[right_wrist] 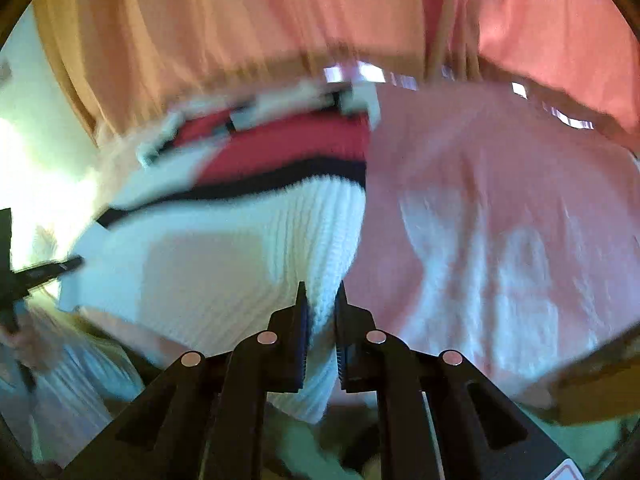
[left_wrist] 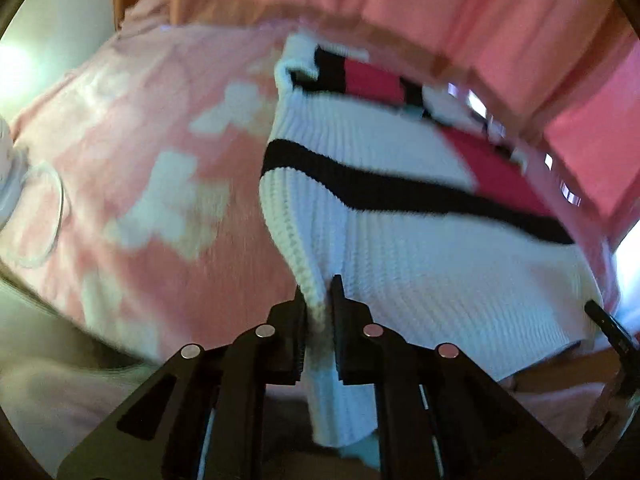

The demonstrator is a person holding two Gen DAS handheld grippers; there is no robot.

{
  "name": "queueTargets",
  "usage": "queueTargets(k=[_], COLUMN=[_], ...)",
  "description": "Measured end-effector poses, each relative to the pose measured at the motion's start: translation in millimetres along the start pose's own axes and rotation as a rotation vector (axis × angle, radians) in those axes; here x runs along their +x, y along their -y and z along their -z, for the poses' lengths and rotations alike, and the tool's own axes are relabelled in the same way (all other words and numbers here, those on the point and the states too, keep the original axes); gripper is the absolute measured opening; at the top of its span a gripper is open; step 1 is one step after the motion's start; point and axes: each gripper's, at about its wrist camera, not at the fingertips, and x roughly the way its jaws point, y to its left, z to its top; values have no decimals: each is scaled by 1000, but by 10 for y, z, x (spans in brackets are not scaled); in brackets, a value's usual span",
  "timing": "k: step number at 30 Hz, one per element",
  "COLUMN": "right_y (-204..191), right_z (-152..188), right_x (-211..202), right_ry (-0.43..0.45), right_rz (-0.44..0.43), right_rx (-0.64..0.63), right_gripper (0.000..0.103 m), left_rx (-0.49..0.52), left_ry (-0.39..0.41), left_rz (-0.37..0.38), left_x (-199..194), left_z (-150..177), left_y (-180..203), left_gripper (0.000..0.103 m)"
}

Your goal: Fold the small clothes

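Each claw was closed on a bottom corner of the sweater: the left claw (left_wrist: 320,300) pinched the white ribbed hem at its left edge, and the right claw (right_wrist: 320,300) pinched the hem at the opposite edge, knit bunched between the pads in both views. The sweater (left_wrist: 400,232), white with a black stripe and red blocks, lay spread on a pink blanket (left_wrist: 140,152) with pale patches, its far end near the curtain (left_wrist: 400,8). The main risk looked to be a shallow bite: each claw held only a narrow fold of thick, stretchy knit, so a quick lift or pull could let a corner slip out and leave the fold lopsided. If one claw had caught only the top layer, the body would likely separate and bag instead of folding flat. Uneven travel of the two hands would probably skew the hem against the collar end, and the soft blanket might drag up with the knit. Much was hard to read. Both views were smeared by motion blur, so the far end of the sweater and the small bright objects beyond it could not be identified. Whether sleeves were tucked under could not be told. A dark bar (left_wrist: 608,328) at the right edge was probably the other claw's finger.
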Motion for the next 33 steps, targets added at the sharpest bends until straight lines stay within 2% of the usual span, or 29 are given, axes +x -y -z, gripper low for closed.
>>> queueTargets(k=[4,5,6,7,8,9,10,11,13,14,15,17,19,20,22,25,28,29,30,31,32,33], right_y=[40,27,24,37,81,138,208,292,429,442,459,476,533,583,640,754,859,880,886,881,834,807], right_z=[323,321,272,210,107,-30,-134,-294,-825,-984,-1280,-1749,-2162,-2336,-2655,-2882,-2956,-2965,-2982,-2987,-3026,-3054], right_x=[563,581,548,496,408,316,226,176,198,234,351,622,952,1121,1509,1976,2397,2492,2570,2584,2588,2613], right_ry=[-208,-217,-212,-195,-168,-135,-102,-69,-16,-4,19,48,60,57,45,38,-8,-20,-19,-2,19,5], right_rz=[109,110,106,105,105,85,67,55,43,43,41,20,-10,-25,-54,-46,-34,-36,-42,-46,-67,-123], right_rx=[-13,-13,-19,-15,2,22,40,60,79,79,73,78,120,154,212,236,252,252,246,235,190,157], right_gripper=[12,15,16,20,33,42,57,64,65,68,71,75,75,75,75,75,75,75,76,71,33,13], left_rx=[18,35,68,79,73,43,22,-21,-73,-87,-114,-150,-178,-184,-189,-194,-220,-187,-132,-91,-59,-41], left_ry=[-103,-57,-54,-52,-48,-19,5,59,131,148,171,202,190,190,179,143,78,122,124,112,115,115], left_rz=[-85,-110,-125,-111,-89,-30,-2,23,34,27,1,-19,-93,-88,-128,-131,-84,-121,-139,-135,-119,-68], left_x=[425,396,366,317,249,99,1,-137,-231,-218,-161,93,453,654,974,1483,1864,1898,1928,1957,1965,1972], left_z=[271,289,248,186,99,-39,-144,-361,-791,-987,-1292,-1867,-2303,-2500,-2716,-2967,-3014,-3038,-3078,-3107,-3148,-3208], left_y=[-6,4,33,33,24,-22,-28,-87,-141,-143,-170,-218,-240,-267,-313,-399,-470,-419,-332,-265,-208,-157], left_gripper=[12,14,14,17,24,32,52,69,80,82,82,85,85,85,85,85,85,84,80,61,36,27])
